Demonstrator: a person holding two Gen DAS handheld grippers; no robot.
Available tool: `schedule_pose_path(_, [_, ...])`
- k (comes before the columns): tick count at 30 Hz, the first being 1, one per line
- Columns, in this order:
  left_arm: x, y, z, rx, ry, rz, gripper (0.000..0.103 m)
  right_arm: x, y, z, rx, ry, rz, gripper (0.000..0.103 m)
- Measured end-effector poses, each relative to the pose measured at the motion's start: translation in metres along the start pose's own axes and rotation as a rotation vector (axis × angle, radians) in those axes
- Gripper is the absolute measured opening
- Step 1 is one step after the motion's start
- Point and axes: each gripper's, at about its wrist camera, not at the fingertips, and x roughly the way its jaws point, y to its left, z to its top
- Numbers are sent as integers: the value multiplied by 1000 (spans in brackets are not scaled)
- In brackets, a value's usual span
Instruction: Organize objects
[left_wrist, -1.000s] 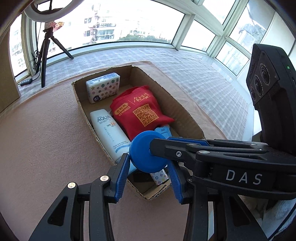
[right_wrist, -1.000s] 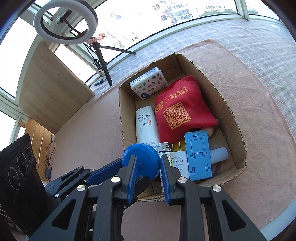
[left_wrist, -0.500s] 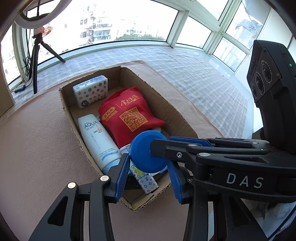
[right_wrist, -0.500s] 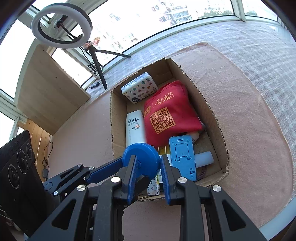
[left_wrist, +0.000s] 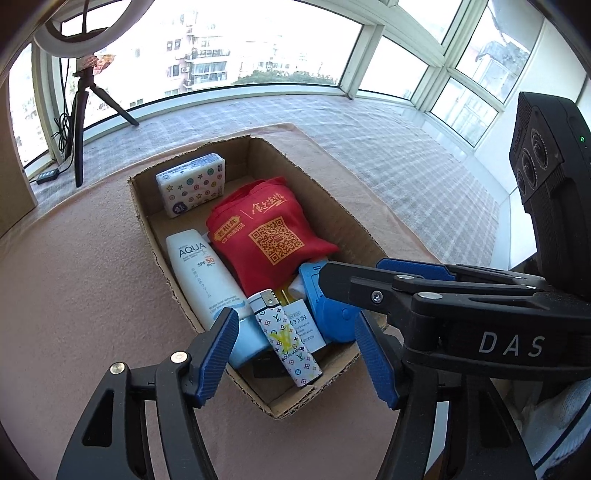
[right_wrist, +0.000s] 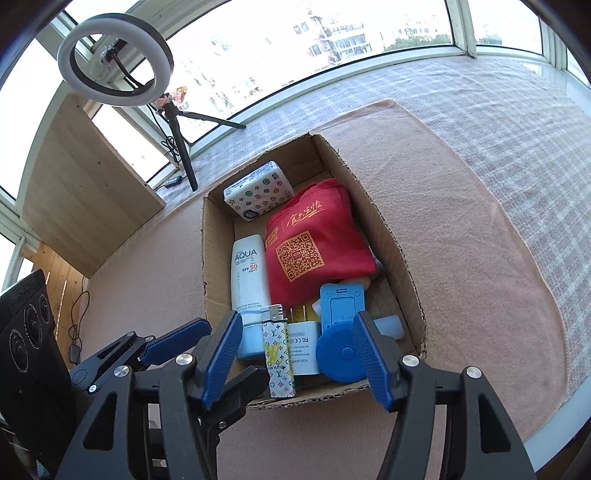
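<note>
A cardboard box (right_wrist: 216, 266) lies on a pink mat. It holds a star-patterned tissue pack (right_wrist: 258, 190), a red bag (right_wrist: 314, 240), an AQUA sunscreen tube (right_wrist: 249, 273), a patterned lighter (right_wrist: 277, 354), a white adapter (right_wrist: 301, 347), a blue phone stand (right_wrist: 341, 304) and a blue disc (right_wrist: 341, 354). My right gripper (right_wrist: 297, 356) hangs open over the box's near end, with the disc lying loose below it. My left gripper (left_wrist: 297, 356) is open above the lighter (left_wrist: 286, 338). A right finger (left_wrist: 369, 284) crosses in front of the disc (left_wrist: 338, 321).
A ring light on a tripod (right_wrist: 114, 55) stands behind the box, beside a wooden panel (right_wrist: 85, 192). Grey checked cloth (right_wrist: 498, 110) covers the surface beyond the pink mat (right_wrist: 461, 240). The table edge (right_wrist: 561, 402) runs close on the right.
My right gripper has opened and let go of the blue disc, which now lies in the box's near right corner. The left fingers also stand wider apart.
</note>
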Motion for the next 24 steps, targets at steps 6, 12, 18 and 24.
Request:
schedule_pose_path(6, [-9,9,-5,-13,-3,8,69,2,9,-2,-5,8,11,59])
schedule_pose_path(12, [-31,27,-10,-32,-31,39,71,0,26,-5,-21,0,20,59])
schedule_pose_path(18, [-60,50,-21,-74,-63,79,72,-3,48,-8,-41,-10,33,59])
schedule_pose_path(24, [-92,76,-35,-106,-91,125,75,-6,77,-14,-63,-18,65,59])
